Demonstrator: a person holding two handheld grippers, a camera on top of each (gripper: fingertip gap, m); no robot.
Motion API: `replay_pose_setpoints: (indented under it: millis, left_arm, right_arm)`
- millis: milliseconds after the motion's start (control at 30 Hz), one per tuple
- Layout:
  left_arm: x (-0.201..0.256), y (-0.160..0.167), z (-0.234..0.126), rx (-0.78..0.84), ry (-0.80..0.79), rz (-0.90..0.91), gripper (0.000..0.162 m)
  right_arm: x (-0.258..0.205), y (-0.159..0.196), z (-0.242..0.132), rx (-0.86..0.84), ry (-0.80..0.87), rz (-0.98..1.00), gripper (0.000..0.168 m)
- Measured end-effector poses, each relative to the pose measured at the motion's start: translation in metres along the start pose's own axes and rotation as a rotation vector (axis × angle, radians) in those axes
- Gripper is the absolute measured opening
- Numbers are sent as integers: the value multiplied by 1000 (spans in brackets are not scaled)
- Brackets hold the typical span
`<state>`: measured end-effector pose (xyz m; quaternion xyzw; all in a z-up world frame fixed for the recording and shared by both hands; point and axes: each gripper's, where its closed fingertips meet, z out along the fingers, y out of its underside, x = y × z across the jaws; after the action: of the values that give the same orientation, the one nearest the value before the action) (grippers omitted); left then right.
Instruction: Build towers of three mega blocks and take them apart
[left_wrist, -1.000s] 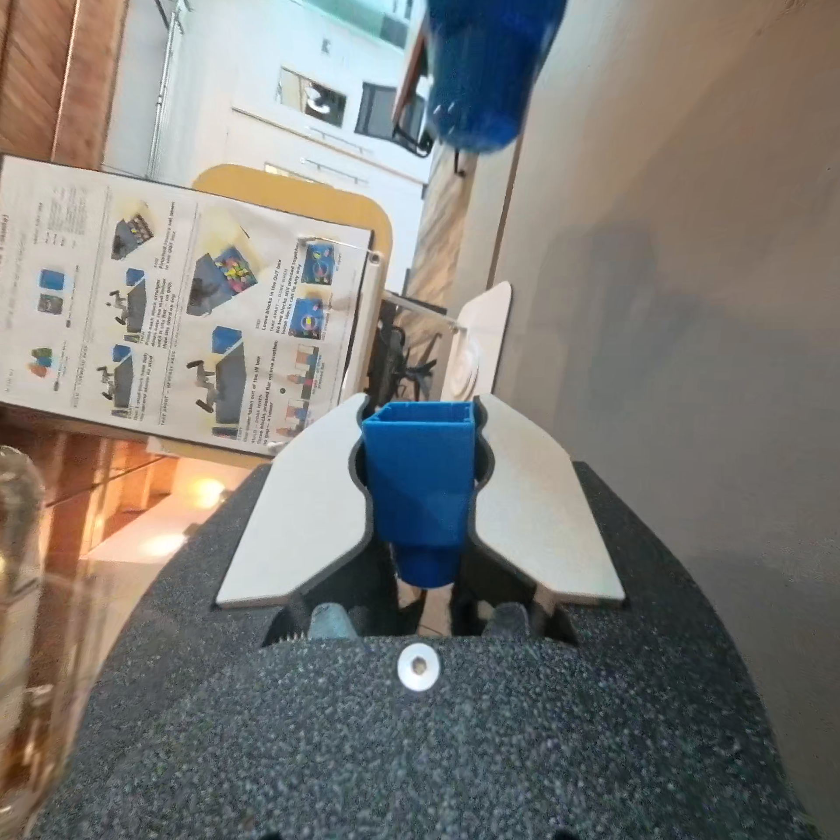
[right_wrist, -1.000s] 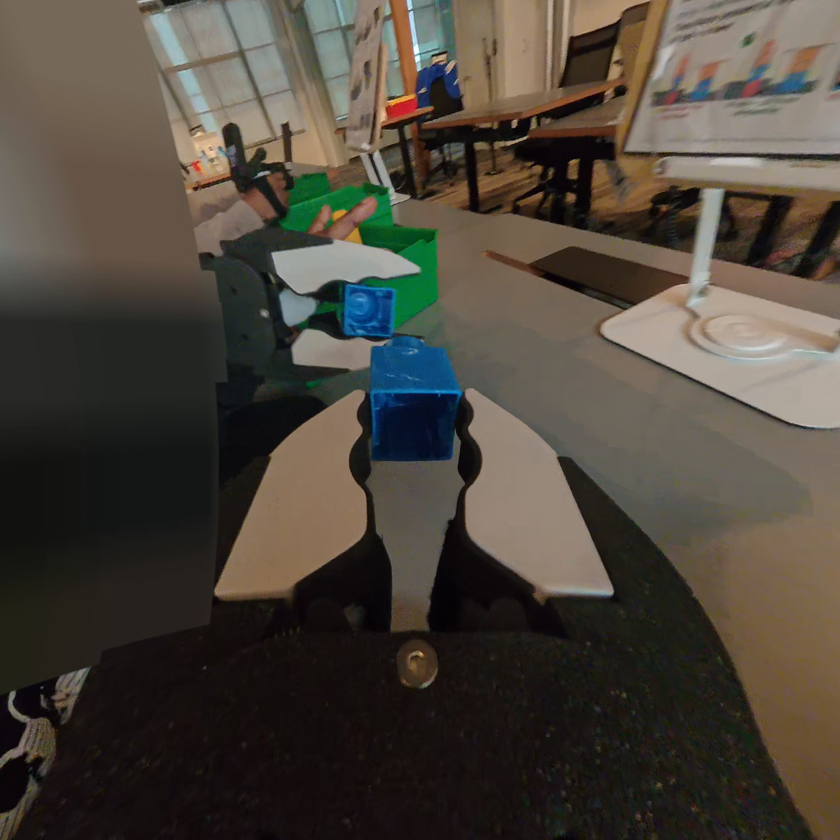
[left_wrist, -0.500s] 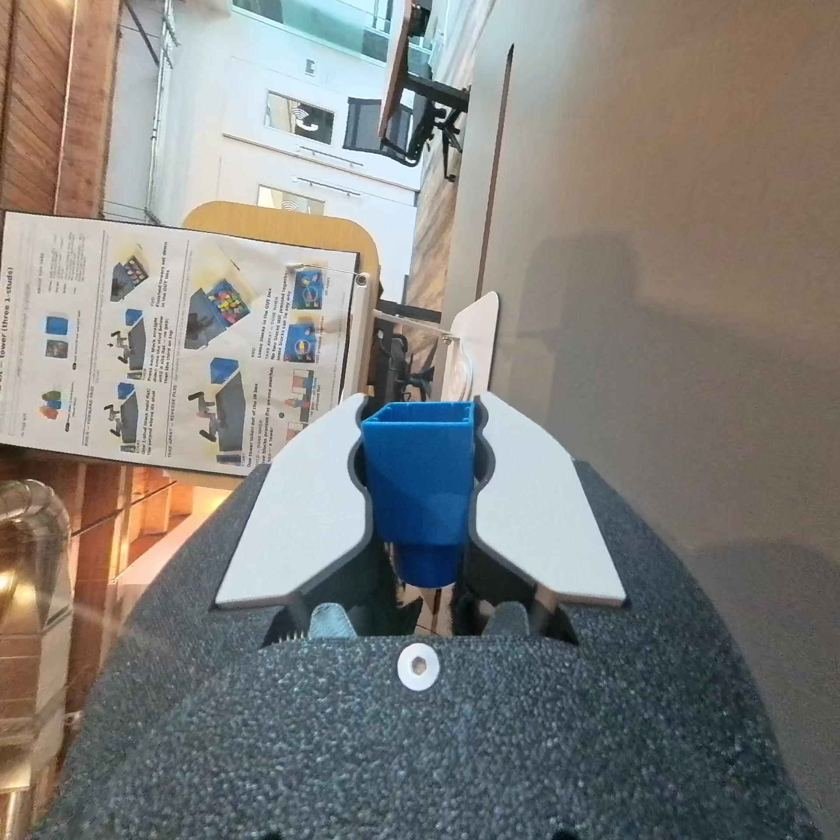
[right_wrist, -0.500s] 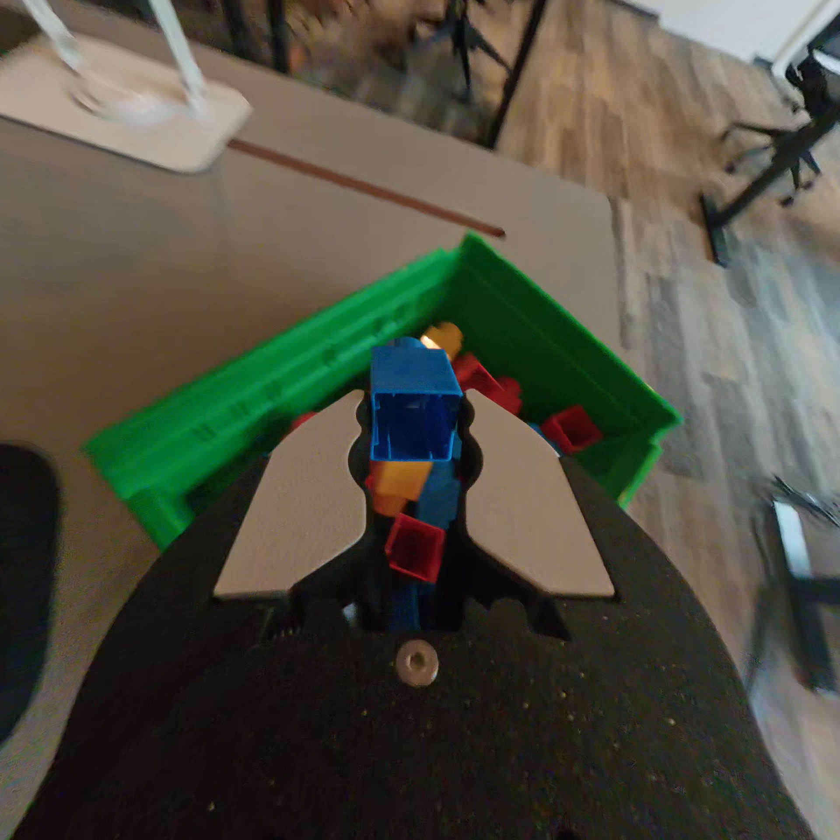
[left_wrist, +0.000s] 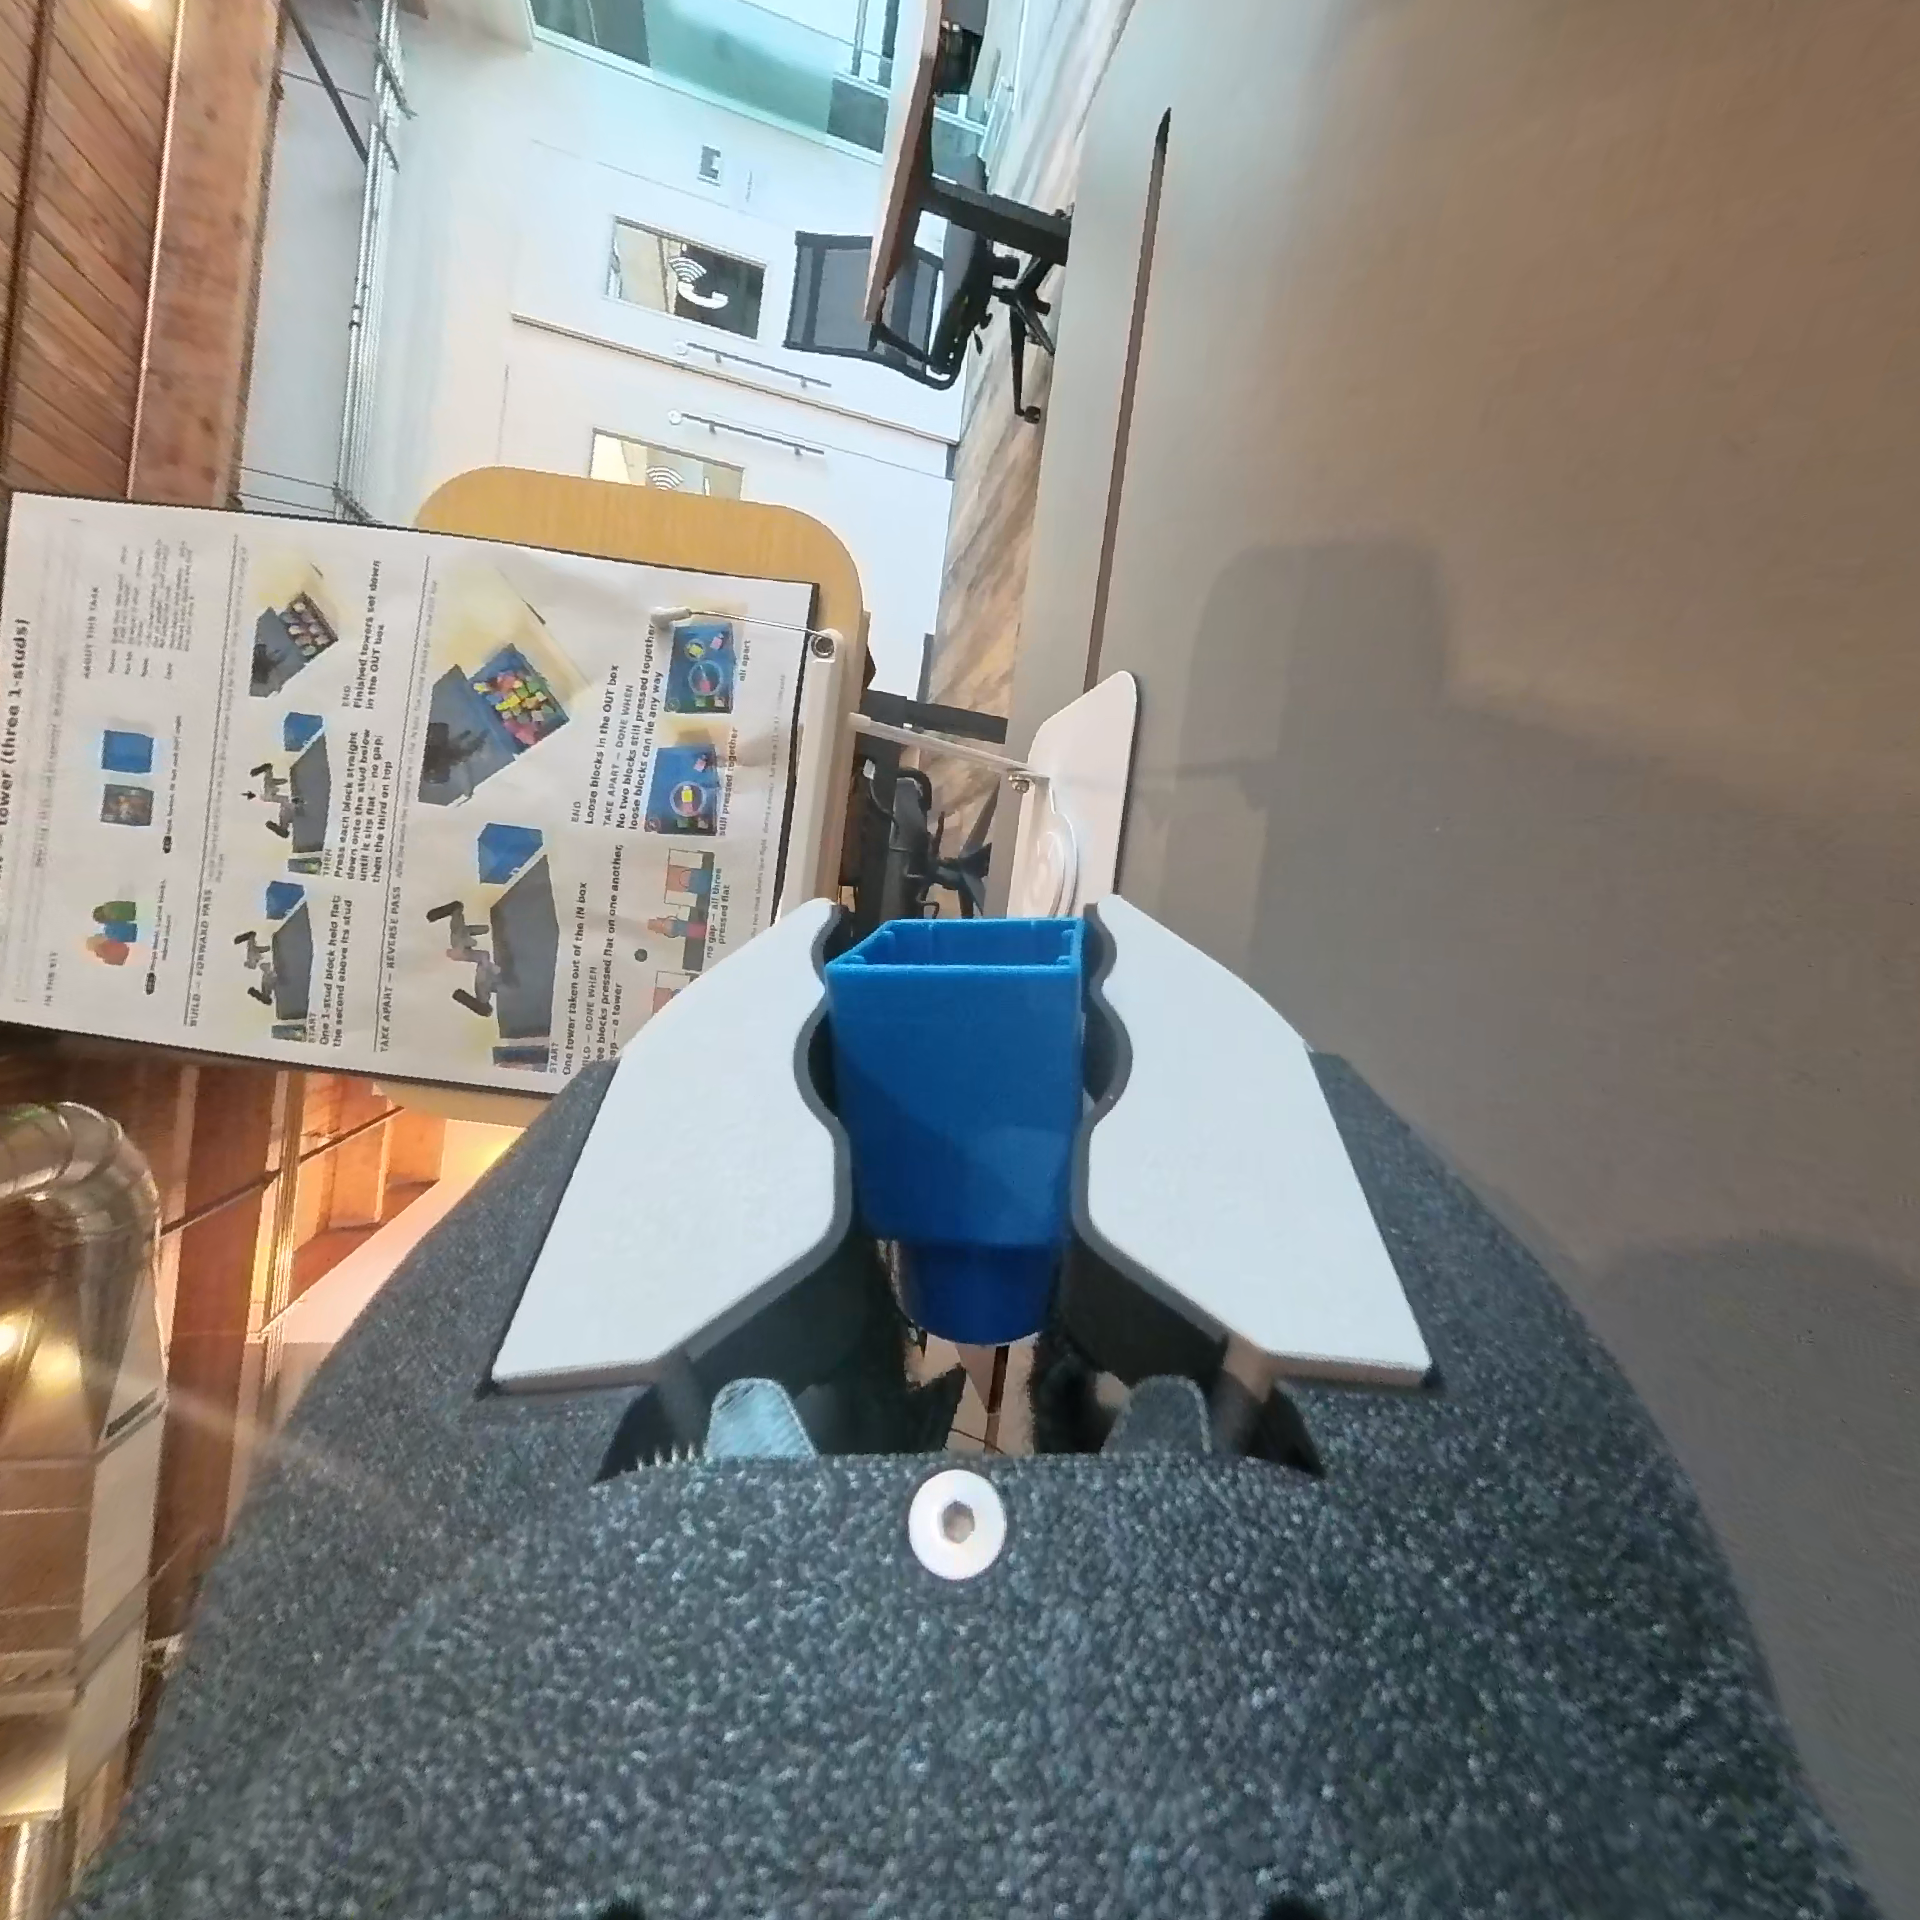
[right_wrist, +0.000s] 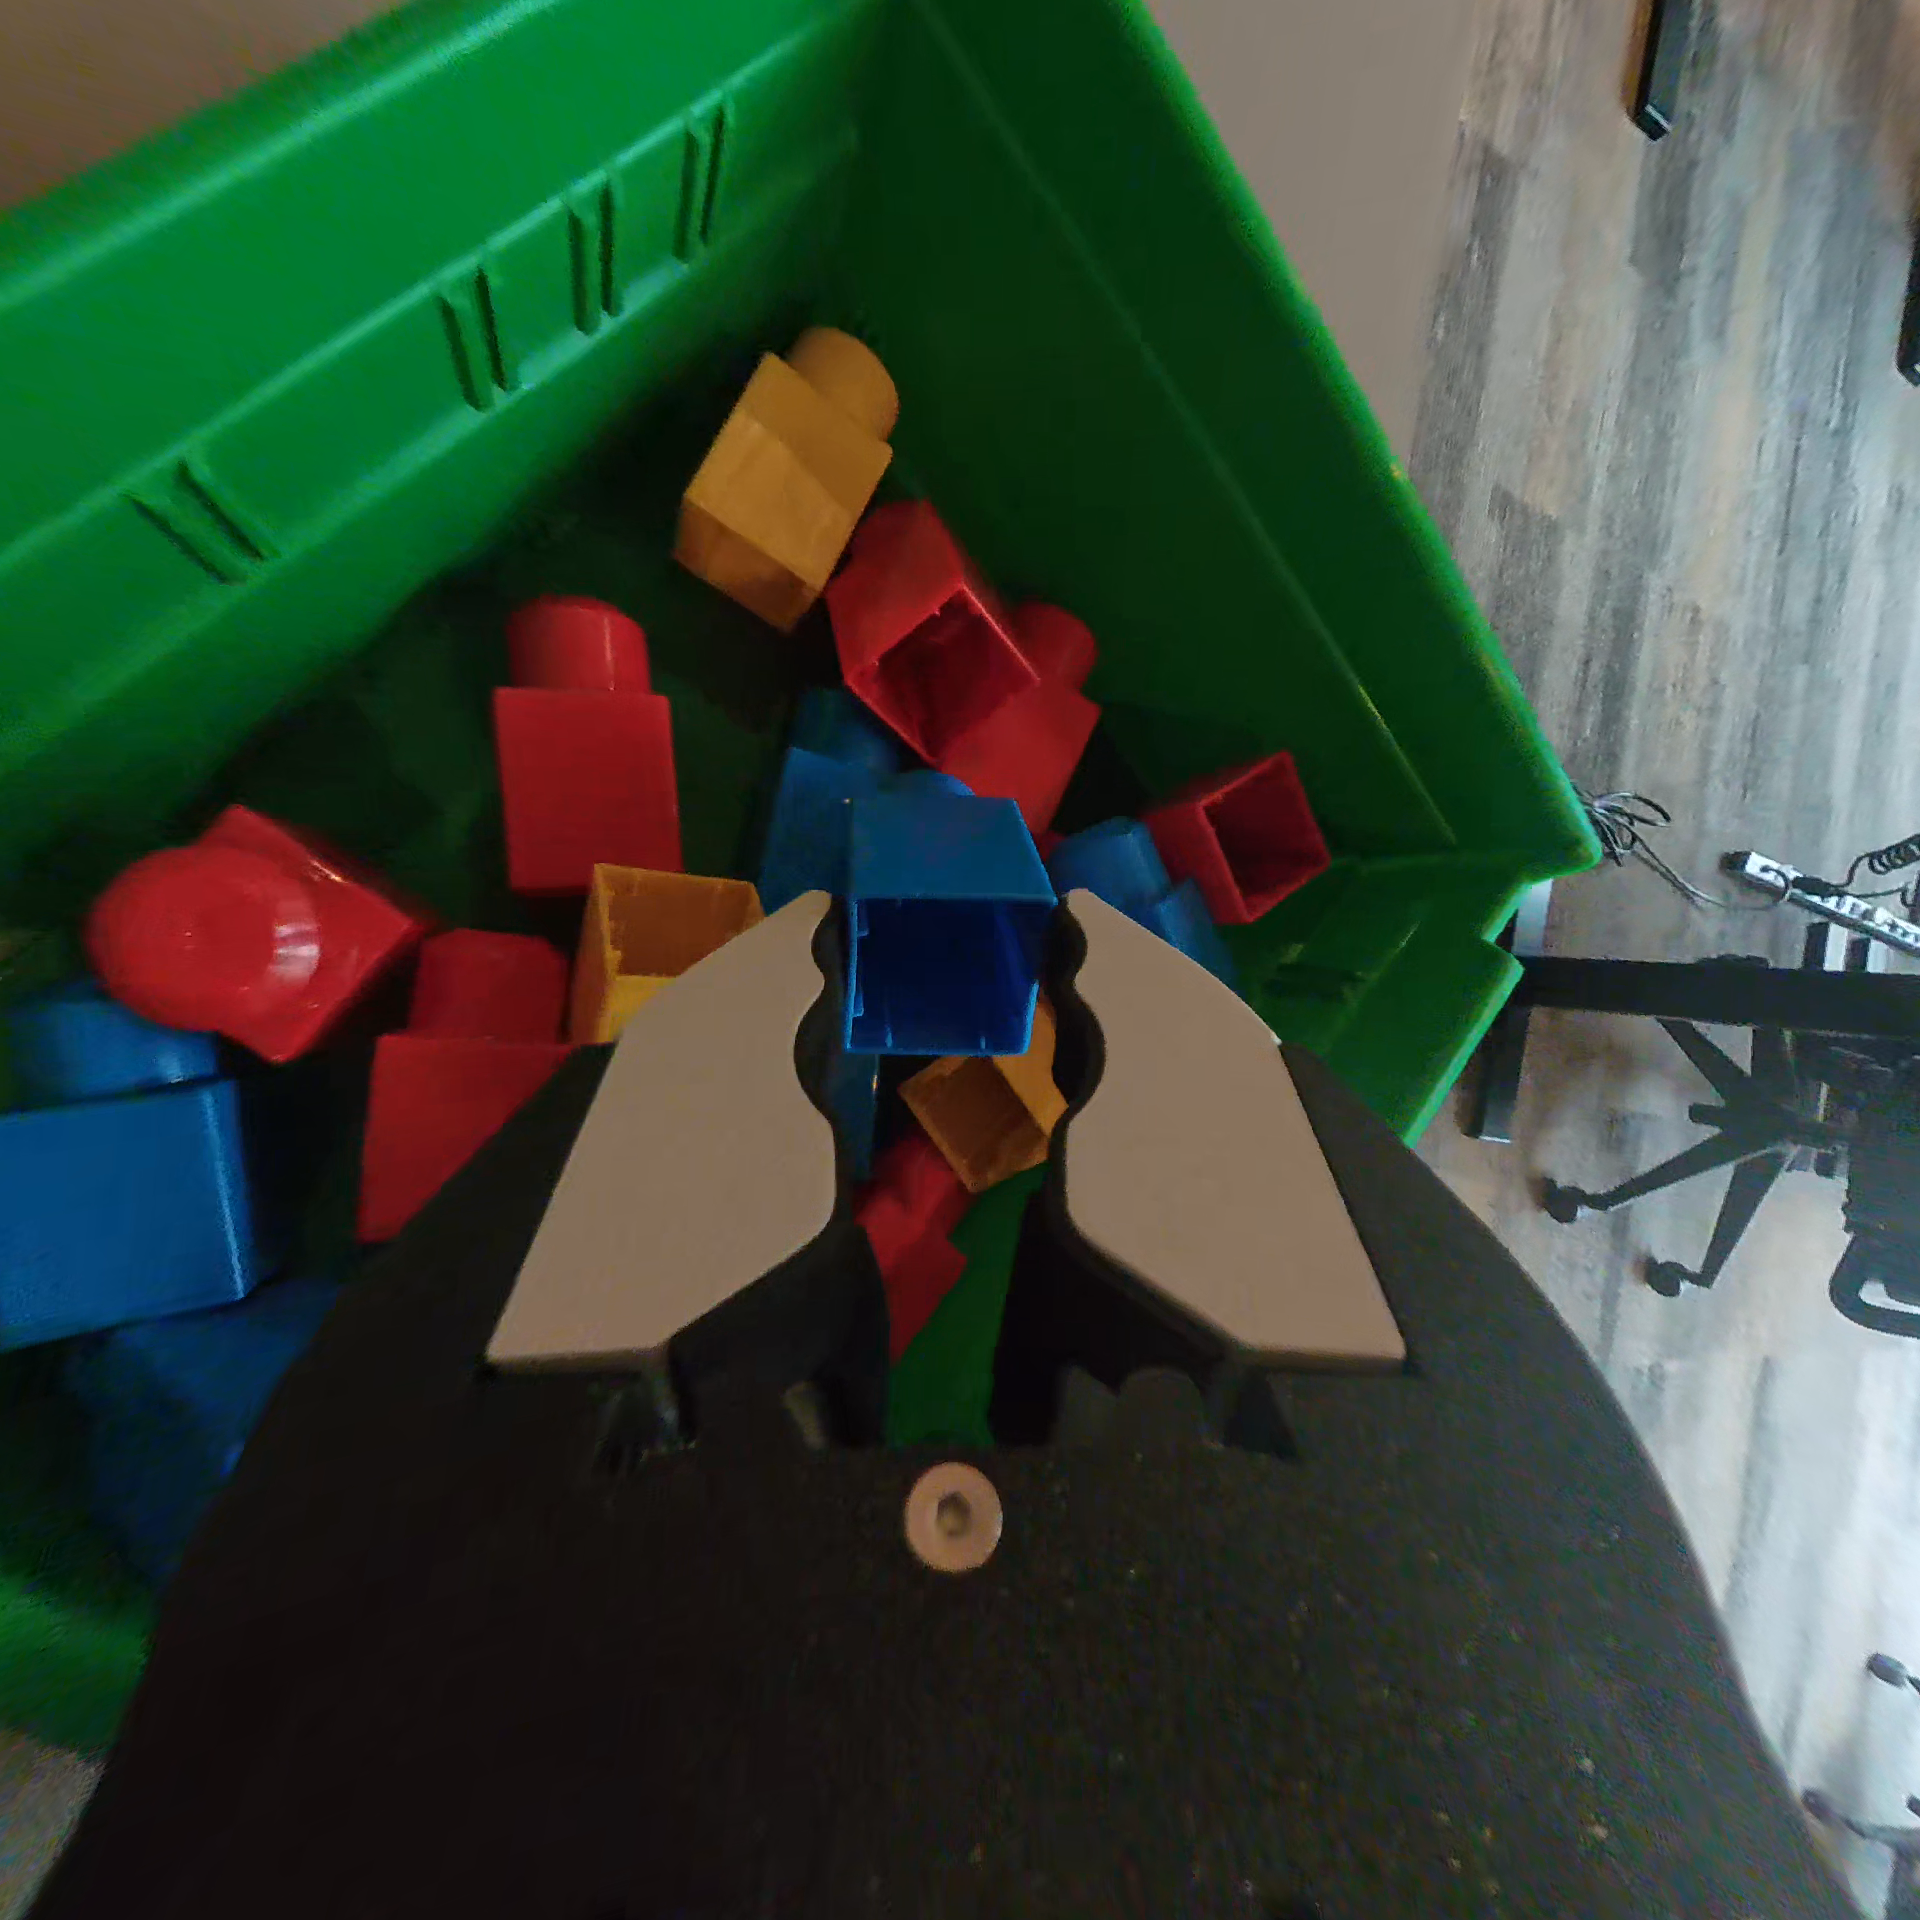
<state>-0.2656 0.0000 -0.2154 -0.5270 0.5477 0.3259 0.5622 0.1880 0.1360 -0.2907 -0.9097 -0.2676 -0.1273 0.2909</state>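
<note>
My left gripper (left_wrist: 961, 930) is shut on a blue one-stud block (left_wrist: 961, 1101). The block's open hollow end faces away from the camera and its stud points back toward the gripper body. The view is rolled sideways beside the grey table (left_wrist: 1558, 623). My right gripper (right_wrist: 945, 925) is shut on a second blue block (right_wrist: 940, 935), hollow end toward the camera. It holds the block over a green bin (right_wrist: 364, 312) filled with several loose red, blue and yellow blocks, such as a red one (right_wrist: 587, 769) and a yellow one (right_wrist: 790, 478).
An instruction sheet (left_wrist: 395, 790) stands on a white stand base (left_wrist: 1081, 790) at the far side of the table. In the right wrist view the bin's right wall (right_wrist: 1299, 520) sits at the table's edge, with wood floor and a chair base (right_wrist: 1766, 1122) beyond. Across from one pair of fingers to the other is roughly 50 centimeters.
My right gripper swung away from the left gripper with its blue block and dropped close over the green bin. My left gripper stayed nearly still with its block.
</note>
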Motion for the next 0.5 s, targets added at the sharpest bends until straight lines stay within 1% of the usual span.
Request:
replay_pose_setpoints:
  millis: [67, 133, 167, 267, 300, 367, 433, 500]
  left_arm:
    - [1, 0, 0, -1, 2, 4, 42]
    - [1, 0, 0, 1, 3, 3, 42]
    - [1, 0, 0, 1, 4, 2, 42]
    - [1, -1, 0, 2, 5, 1, 42]
    - [1, -1, 1, 3, 4, -1, 42]
    - [2, -2, 1, 5, 4, -1, 42]
    - [2, -2, 1, 6, 2, 0, 42]
    - [1, -2, 1, 4, 0, -1, 42]
  right_arm:
    - [0, 3, 2, -18, 5, 1, 40]
    - [0, 3, 0, -18, 15, 7, 54]
    - [0, 2, -3, -10, 26, 6, 59]
    - [-2, -13, -23, 76, 76, -11, 68]
    - [-8, -24, -34, 136, 75, -17, 69]
    - [-35, -53, -61, 313, 19, -28, 69]
    - [-77, -85, -95, 518, -106, -58, 66]
    - [-126, -111, -129, 688, -254, -108, 66]
